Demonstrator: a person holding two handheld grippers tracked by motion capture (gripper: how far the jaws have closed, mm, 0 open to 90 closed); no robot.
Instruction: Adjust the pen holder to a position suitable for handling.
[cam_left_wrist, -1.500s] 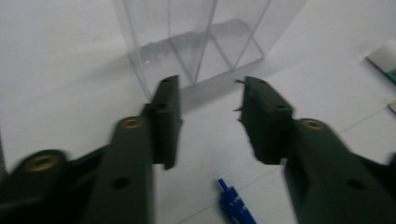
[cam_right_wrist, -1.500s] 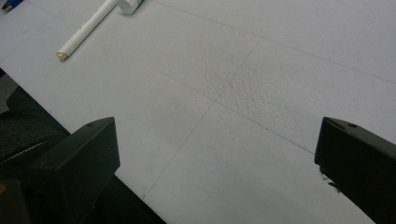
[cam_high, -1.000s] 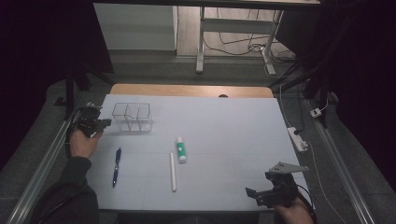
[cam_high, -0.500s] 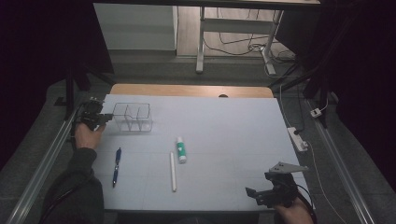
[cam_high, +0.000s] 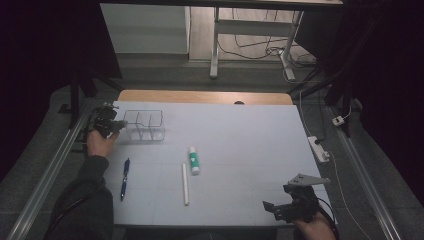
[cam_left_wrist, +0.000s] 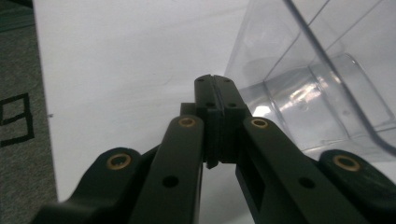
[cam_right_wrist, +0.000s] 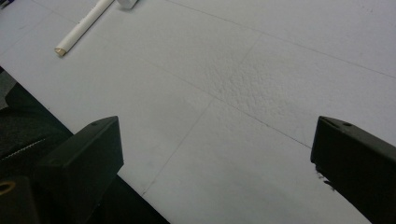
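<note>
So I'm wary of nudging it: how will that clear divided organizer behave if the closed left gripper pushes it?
The clear organizer looks thin-walled and empty, so probably light. It would likely slide on the smooth white table. Pushed high by the left gripper, it might tip.

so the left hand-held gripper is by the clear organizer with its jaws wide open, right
Not quite. The left hand-held gripper is beside the clear organizer, but its jaws are shut, pressed together with nothing between them, as the left gripper view shows.
</note>
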